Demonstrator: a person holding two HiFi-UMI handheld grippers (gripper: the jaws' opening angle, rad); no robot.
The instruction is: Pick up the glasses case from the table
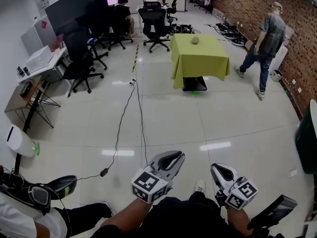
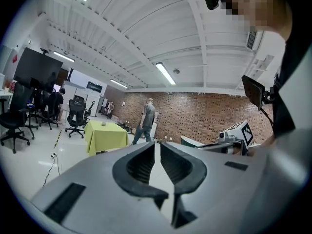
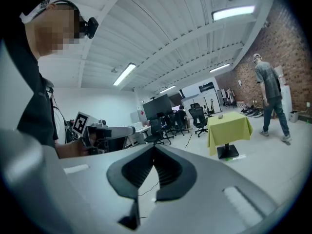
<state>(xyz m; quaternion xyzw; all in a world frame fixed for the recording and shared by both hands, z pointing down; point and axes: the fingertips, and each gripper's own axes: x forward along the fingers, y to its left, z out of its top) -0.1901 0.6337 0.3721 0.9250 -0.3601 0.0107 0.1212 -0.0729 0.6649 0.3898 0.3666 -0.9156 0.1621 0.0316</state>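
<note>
The glasses case (image 1: pixel 195 40) is a small grey oval lying on the table with a yellow-green cloth (image 1: pixel 208 58), far across the room. It shows again as a speck (image 2: pixel 103 124) on that table (image 2: pixel 105 135) in the left gripper view, and as a speck (image 3: pixel 220 116) on the table (image 3: pixel 229 126) in the right gripper view. My left gripper (image 1: pixel 174 157) and right gripper (image 1: pixel 217 169) are held low near my body, far from the table. Both point toward it. The left gripper (image 2: pixel 157 146) and the right gripper (image 3: pixel 154 148) are shut with nothing between their fingers.
A person (image 1: pixel 265 43) walks beside the brick wall, right of the table. Black office chairs (image 1: pixel 154 26) and desks (image 1: pixel 44 63) fill the far left. A cable (image 1: pixel 119 133) runs across the tiled floor between me and the table. A white bin (image 1: pixel 20 142) stands at the left.
</note>
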